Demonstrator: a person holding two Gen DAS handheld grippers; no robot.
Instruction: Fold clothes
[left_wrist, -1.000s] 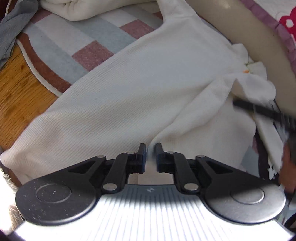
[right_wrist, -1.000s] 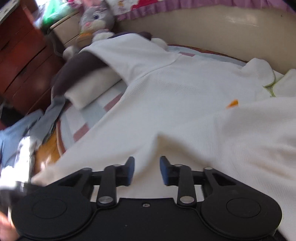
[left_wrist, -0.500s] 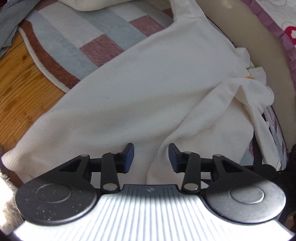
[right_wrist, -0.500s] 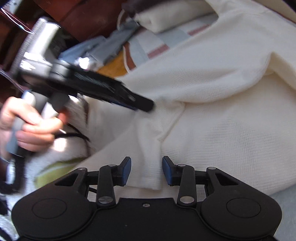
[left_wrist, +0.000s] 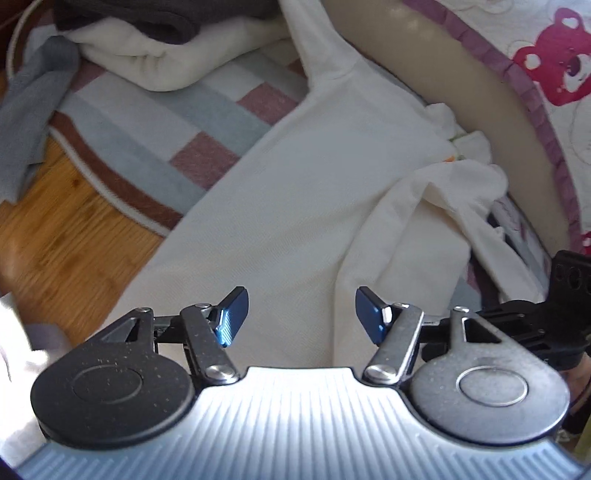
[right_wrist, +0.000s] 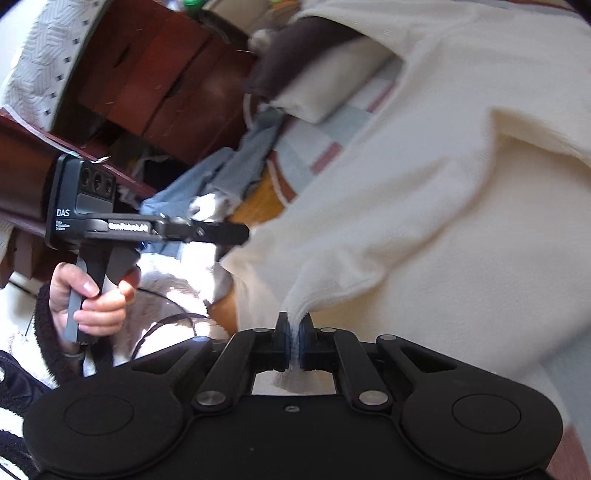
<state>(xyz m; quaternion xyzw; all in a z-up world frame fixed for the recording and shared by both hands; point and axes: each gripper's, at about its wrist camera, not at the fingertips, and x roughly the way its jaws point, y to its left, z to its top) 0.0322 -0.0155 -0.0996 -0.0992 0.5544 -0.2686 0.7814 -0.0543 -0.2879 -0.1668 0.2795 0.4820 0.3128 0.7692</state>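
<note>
A cream waffle-knit shirt lies spread over a striped rug, one sleeve folded back across its body on the right. My left gripper hovers above the shirt's lower part with its jaws opening and nothing between them. In the right wrist view my right gripper is shut on a pinched fold of the same cream shirt near its hem. The left gripper shows there too, held level by a person's hand at the shirt's left edge.
A striped rug lies on a wooden floor. Folded cream and dark clothes sit at the back, a grey garment at the left. A bed edge curves along the right. Red-brown drawers stand behind.
My left gripper let go of the shirt, opened wide and rose. My right gripper swung toward the hem and shut on a fold of the shirt.
</note>
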